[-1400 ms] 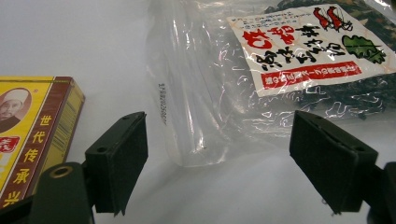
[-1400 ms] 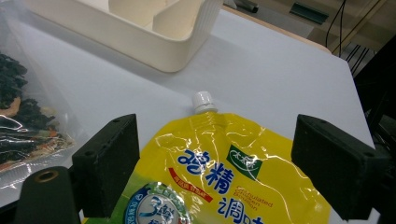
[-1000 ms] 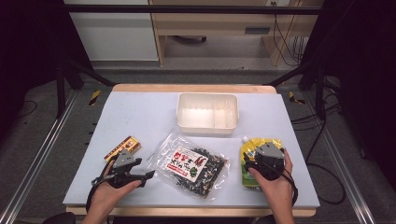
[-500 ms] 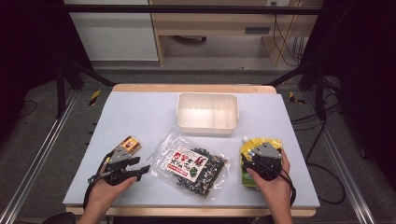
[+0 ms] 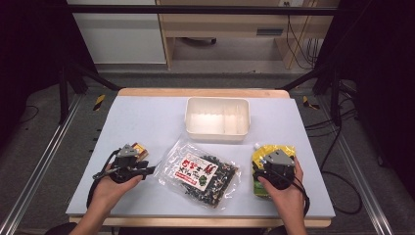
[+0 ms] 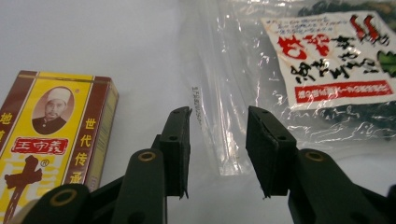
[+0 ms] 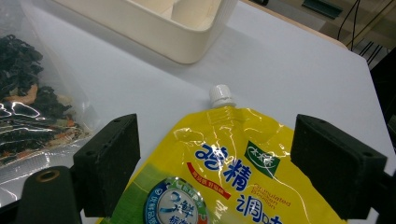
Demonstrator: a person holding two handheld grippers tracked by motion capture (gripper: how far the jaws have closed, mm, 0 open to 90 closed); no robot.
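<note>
Left gripper (image 6: 217,140) has shifted toward the clear bag (image 6: 299,74) — fingers closing, gripping nothing; right gripper (image 7: 229,168) wide open.

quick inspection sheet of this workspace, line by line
surface: pale table top, flat, with a wooden far edge
job's things: clear seaweed bag in front centre; yellow spout pouch lying flat at the right; small yellow and brown box at the left
clutter: cream divided bin at the back centre, looks empty
grippers: left tool has just been closing, its jaws either side of the bag's clear edge with gaps showing; right tool open, jaws wide over the pouch
cables: black cable trailing from each tool; more on the floor at the right
surroundings: dark frame rails, wooden furniture behind
</note>
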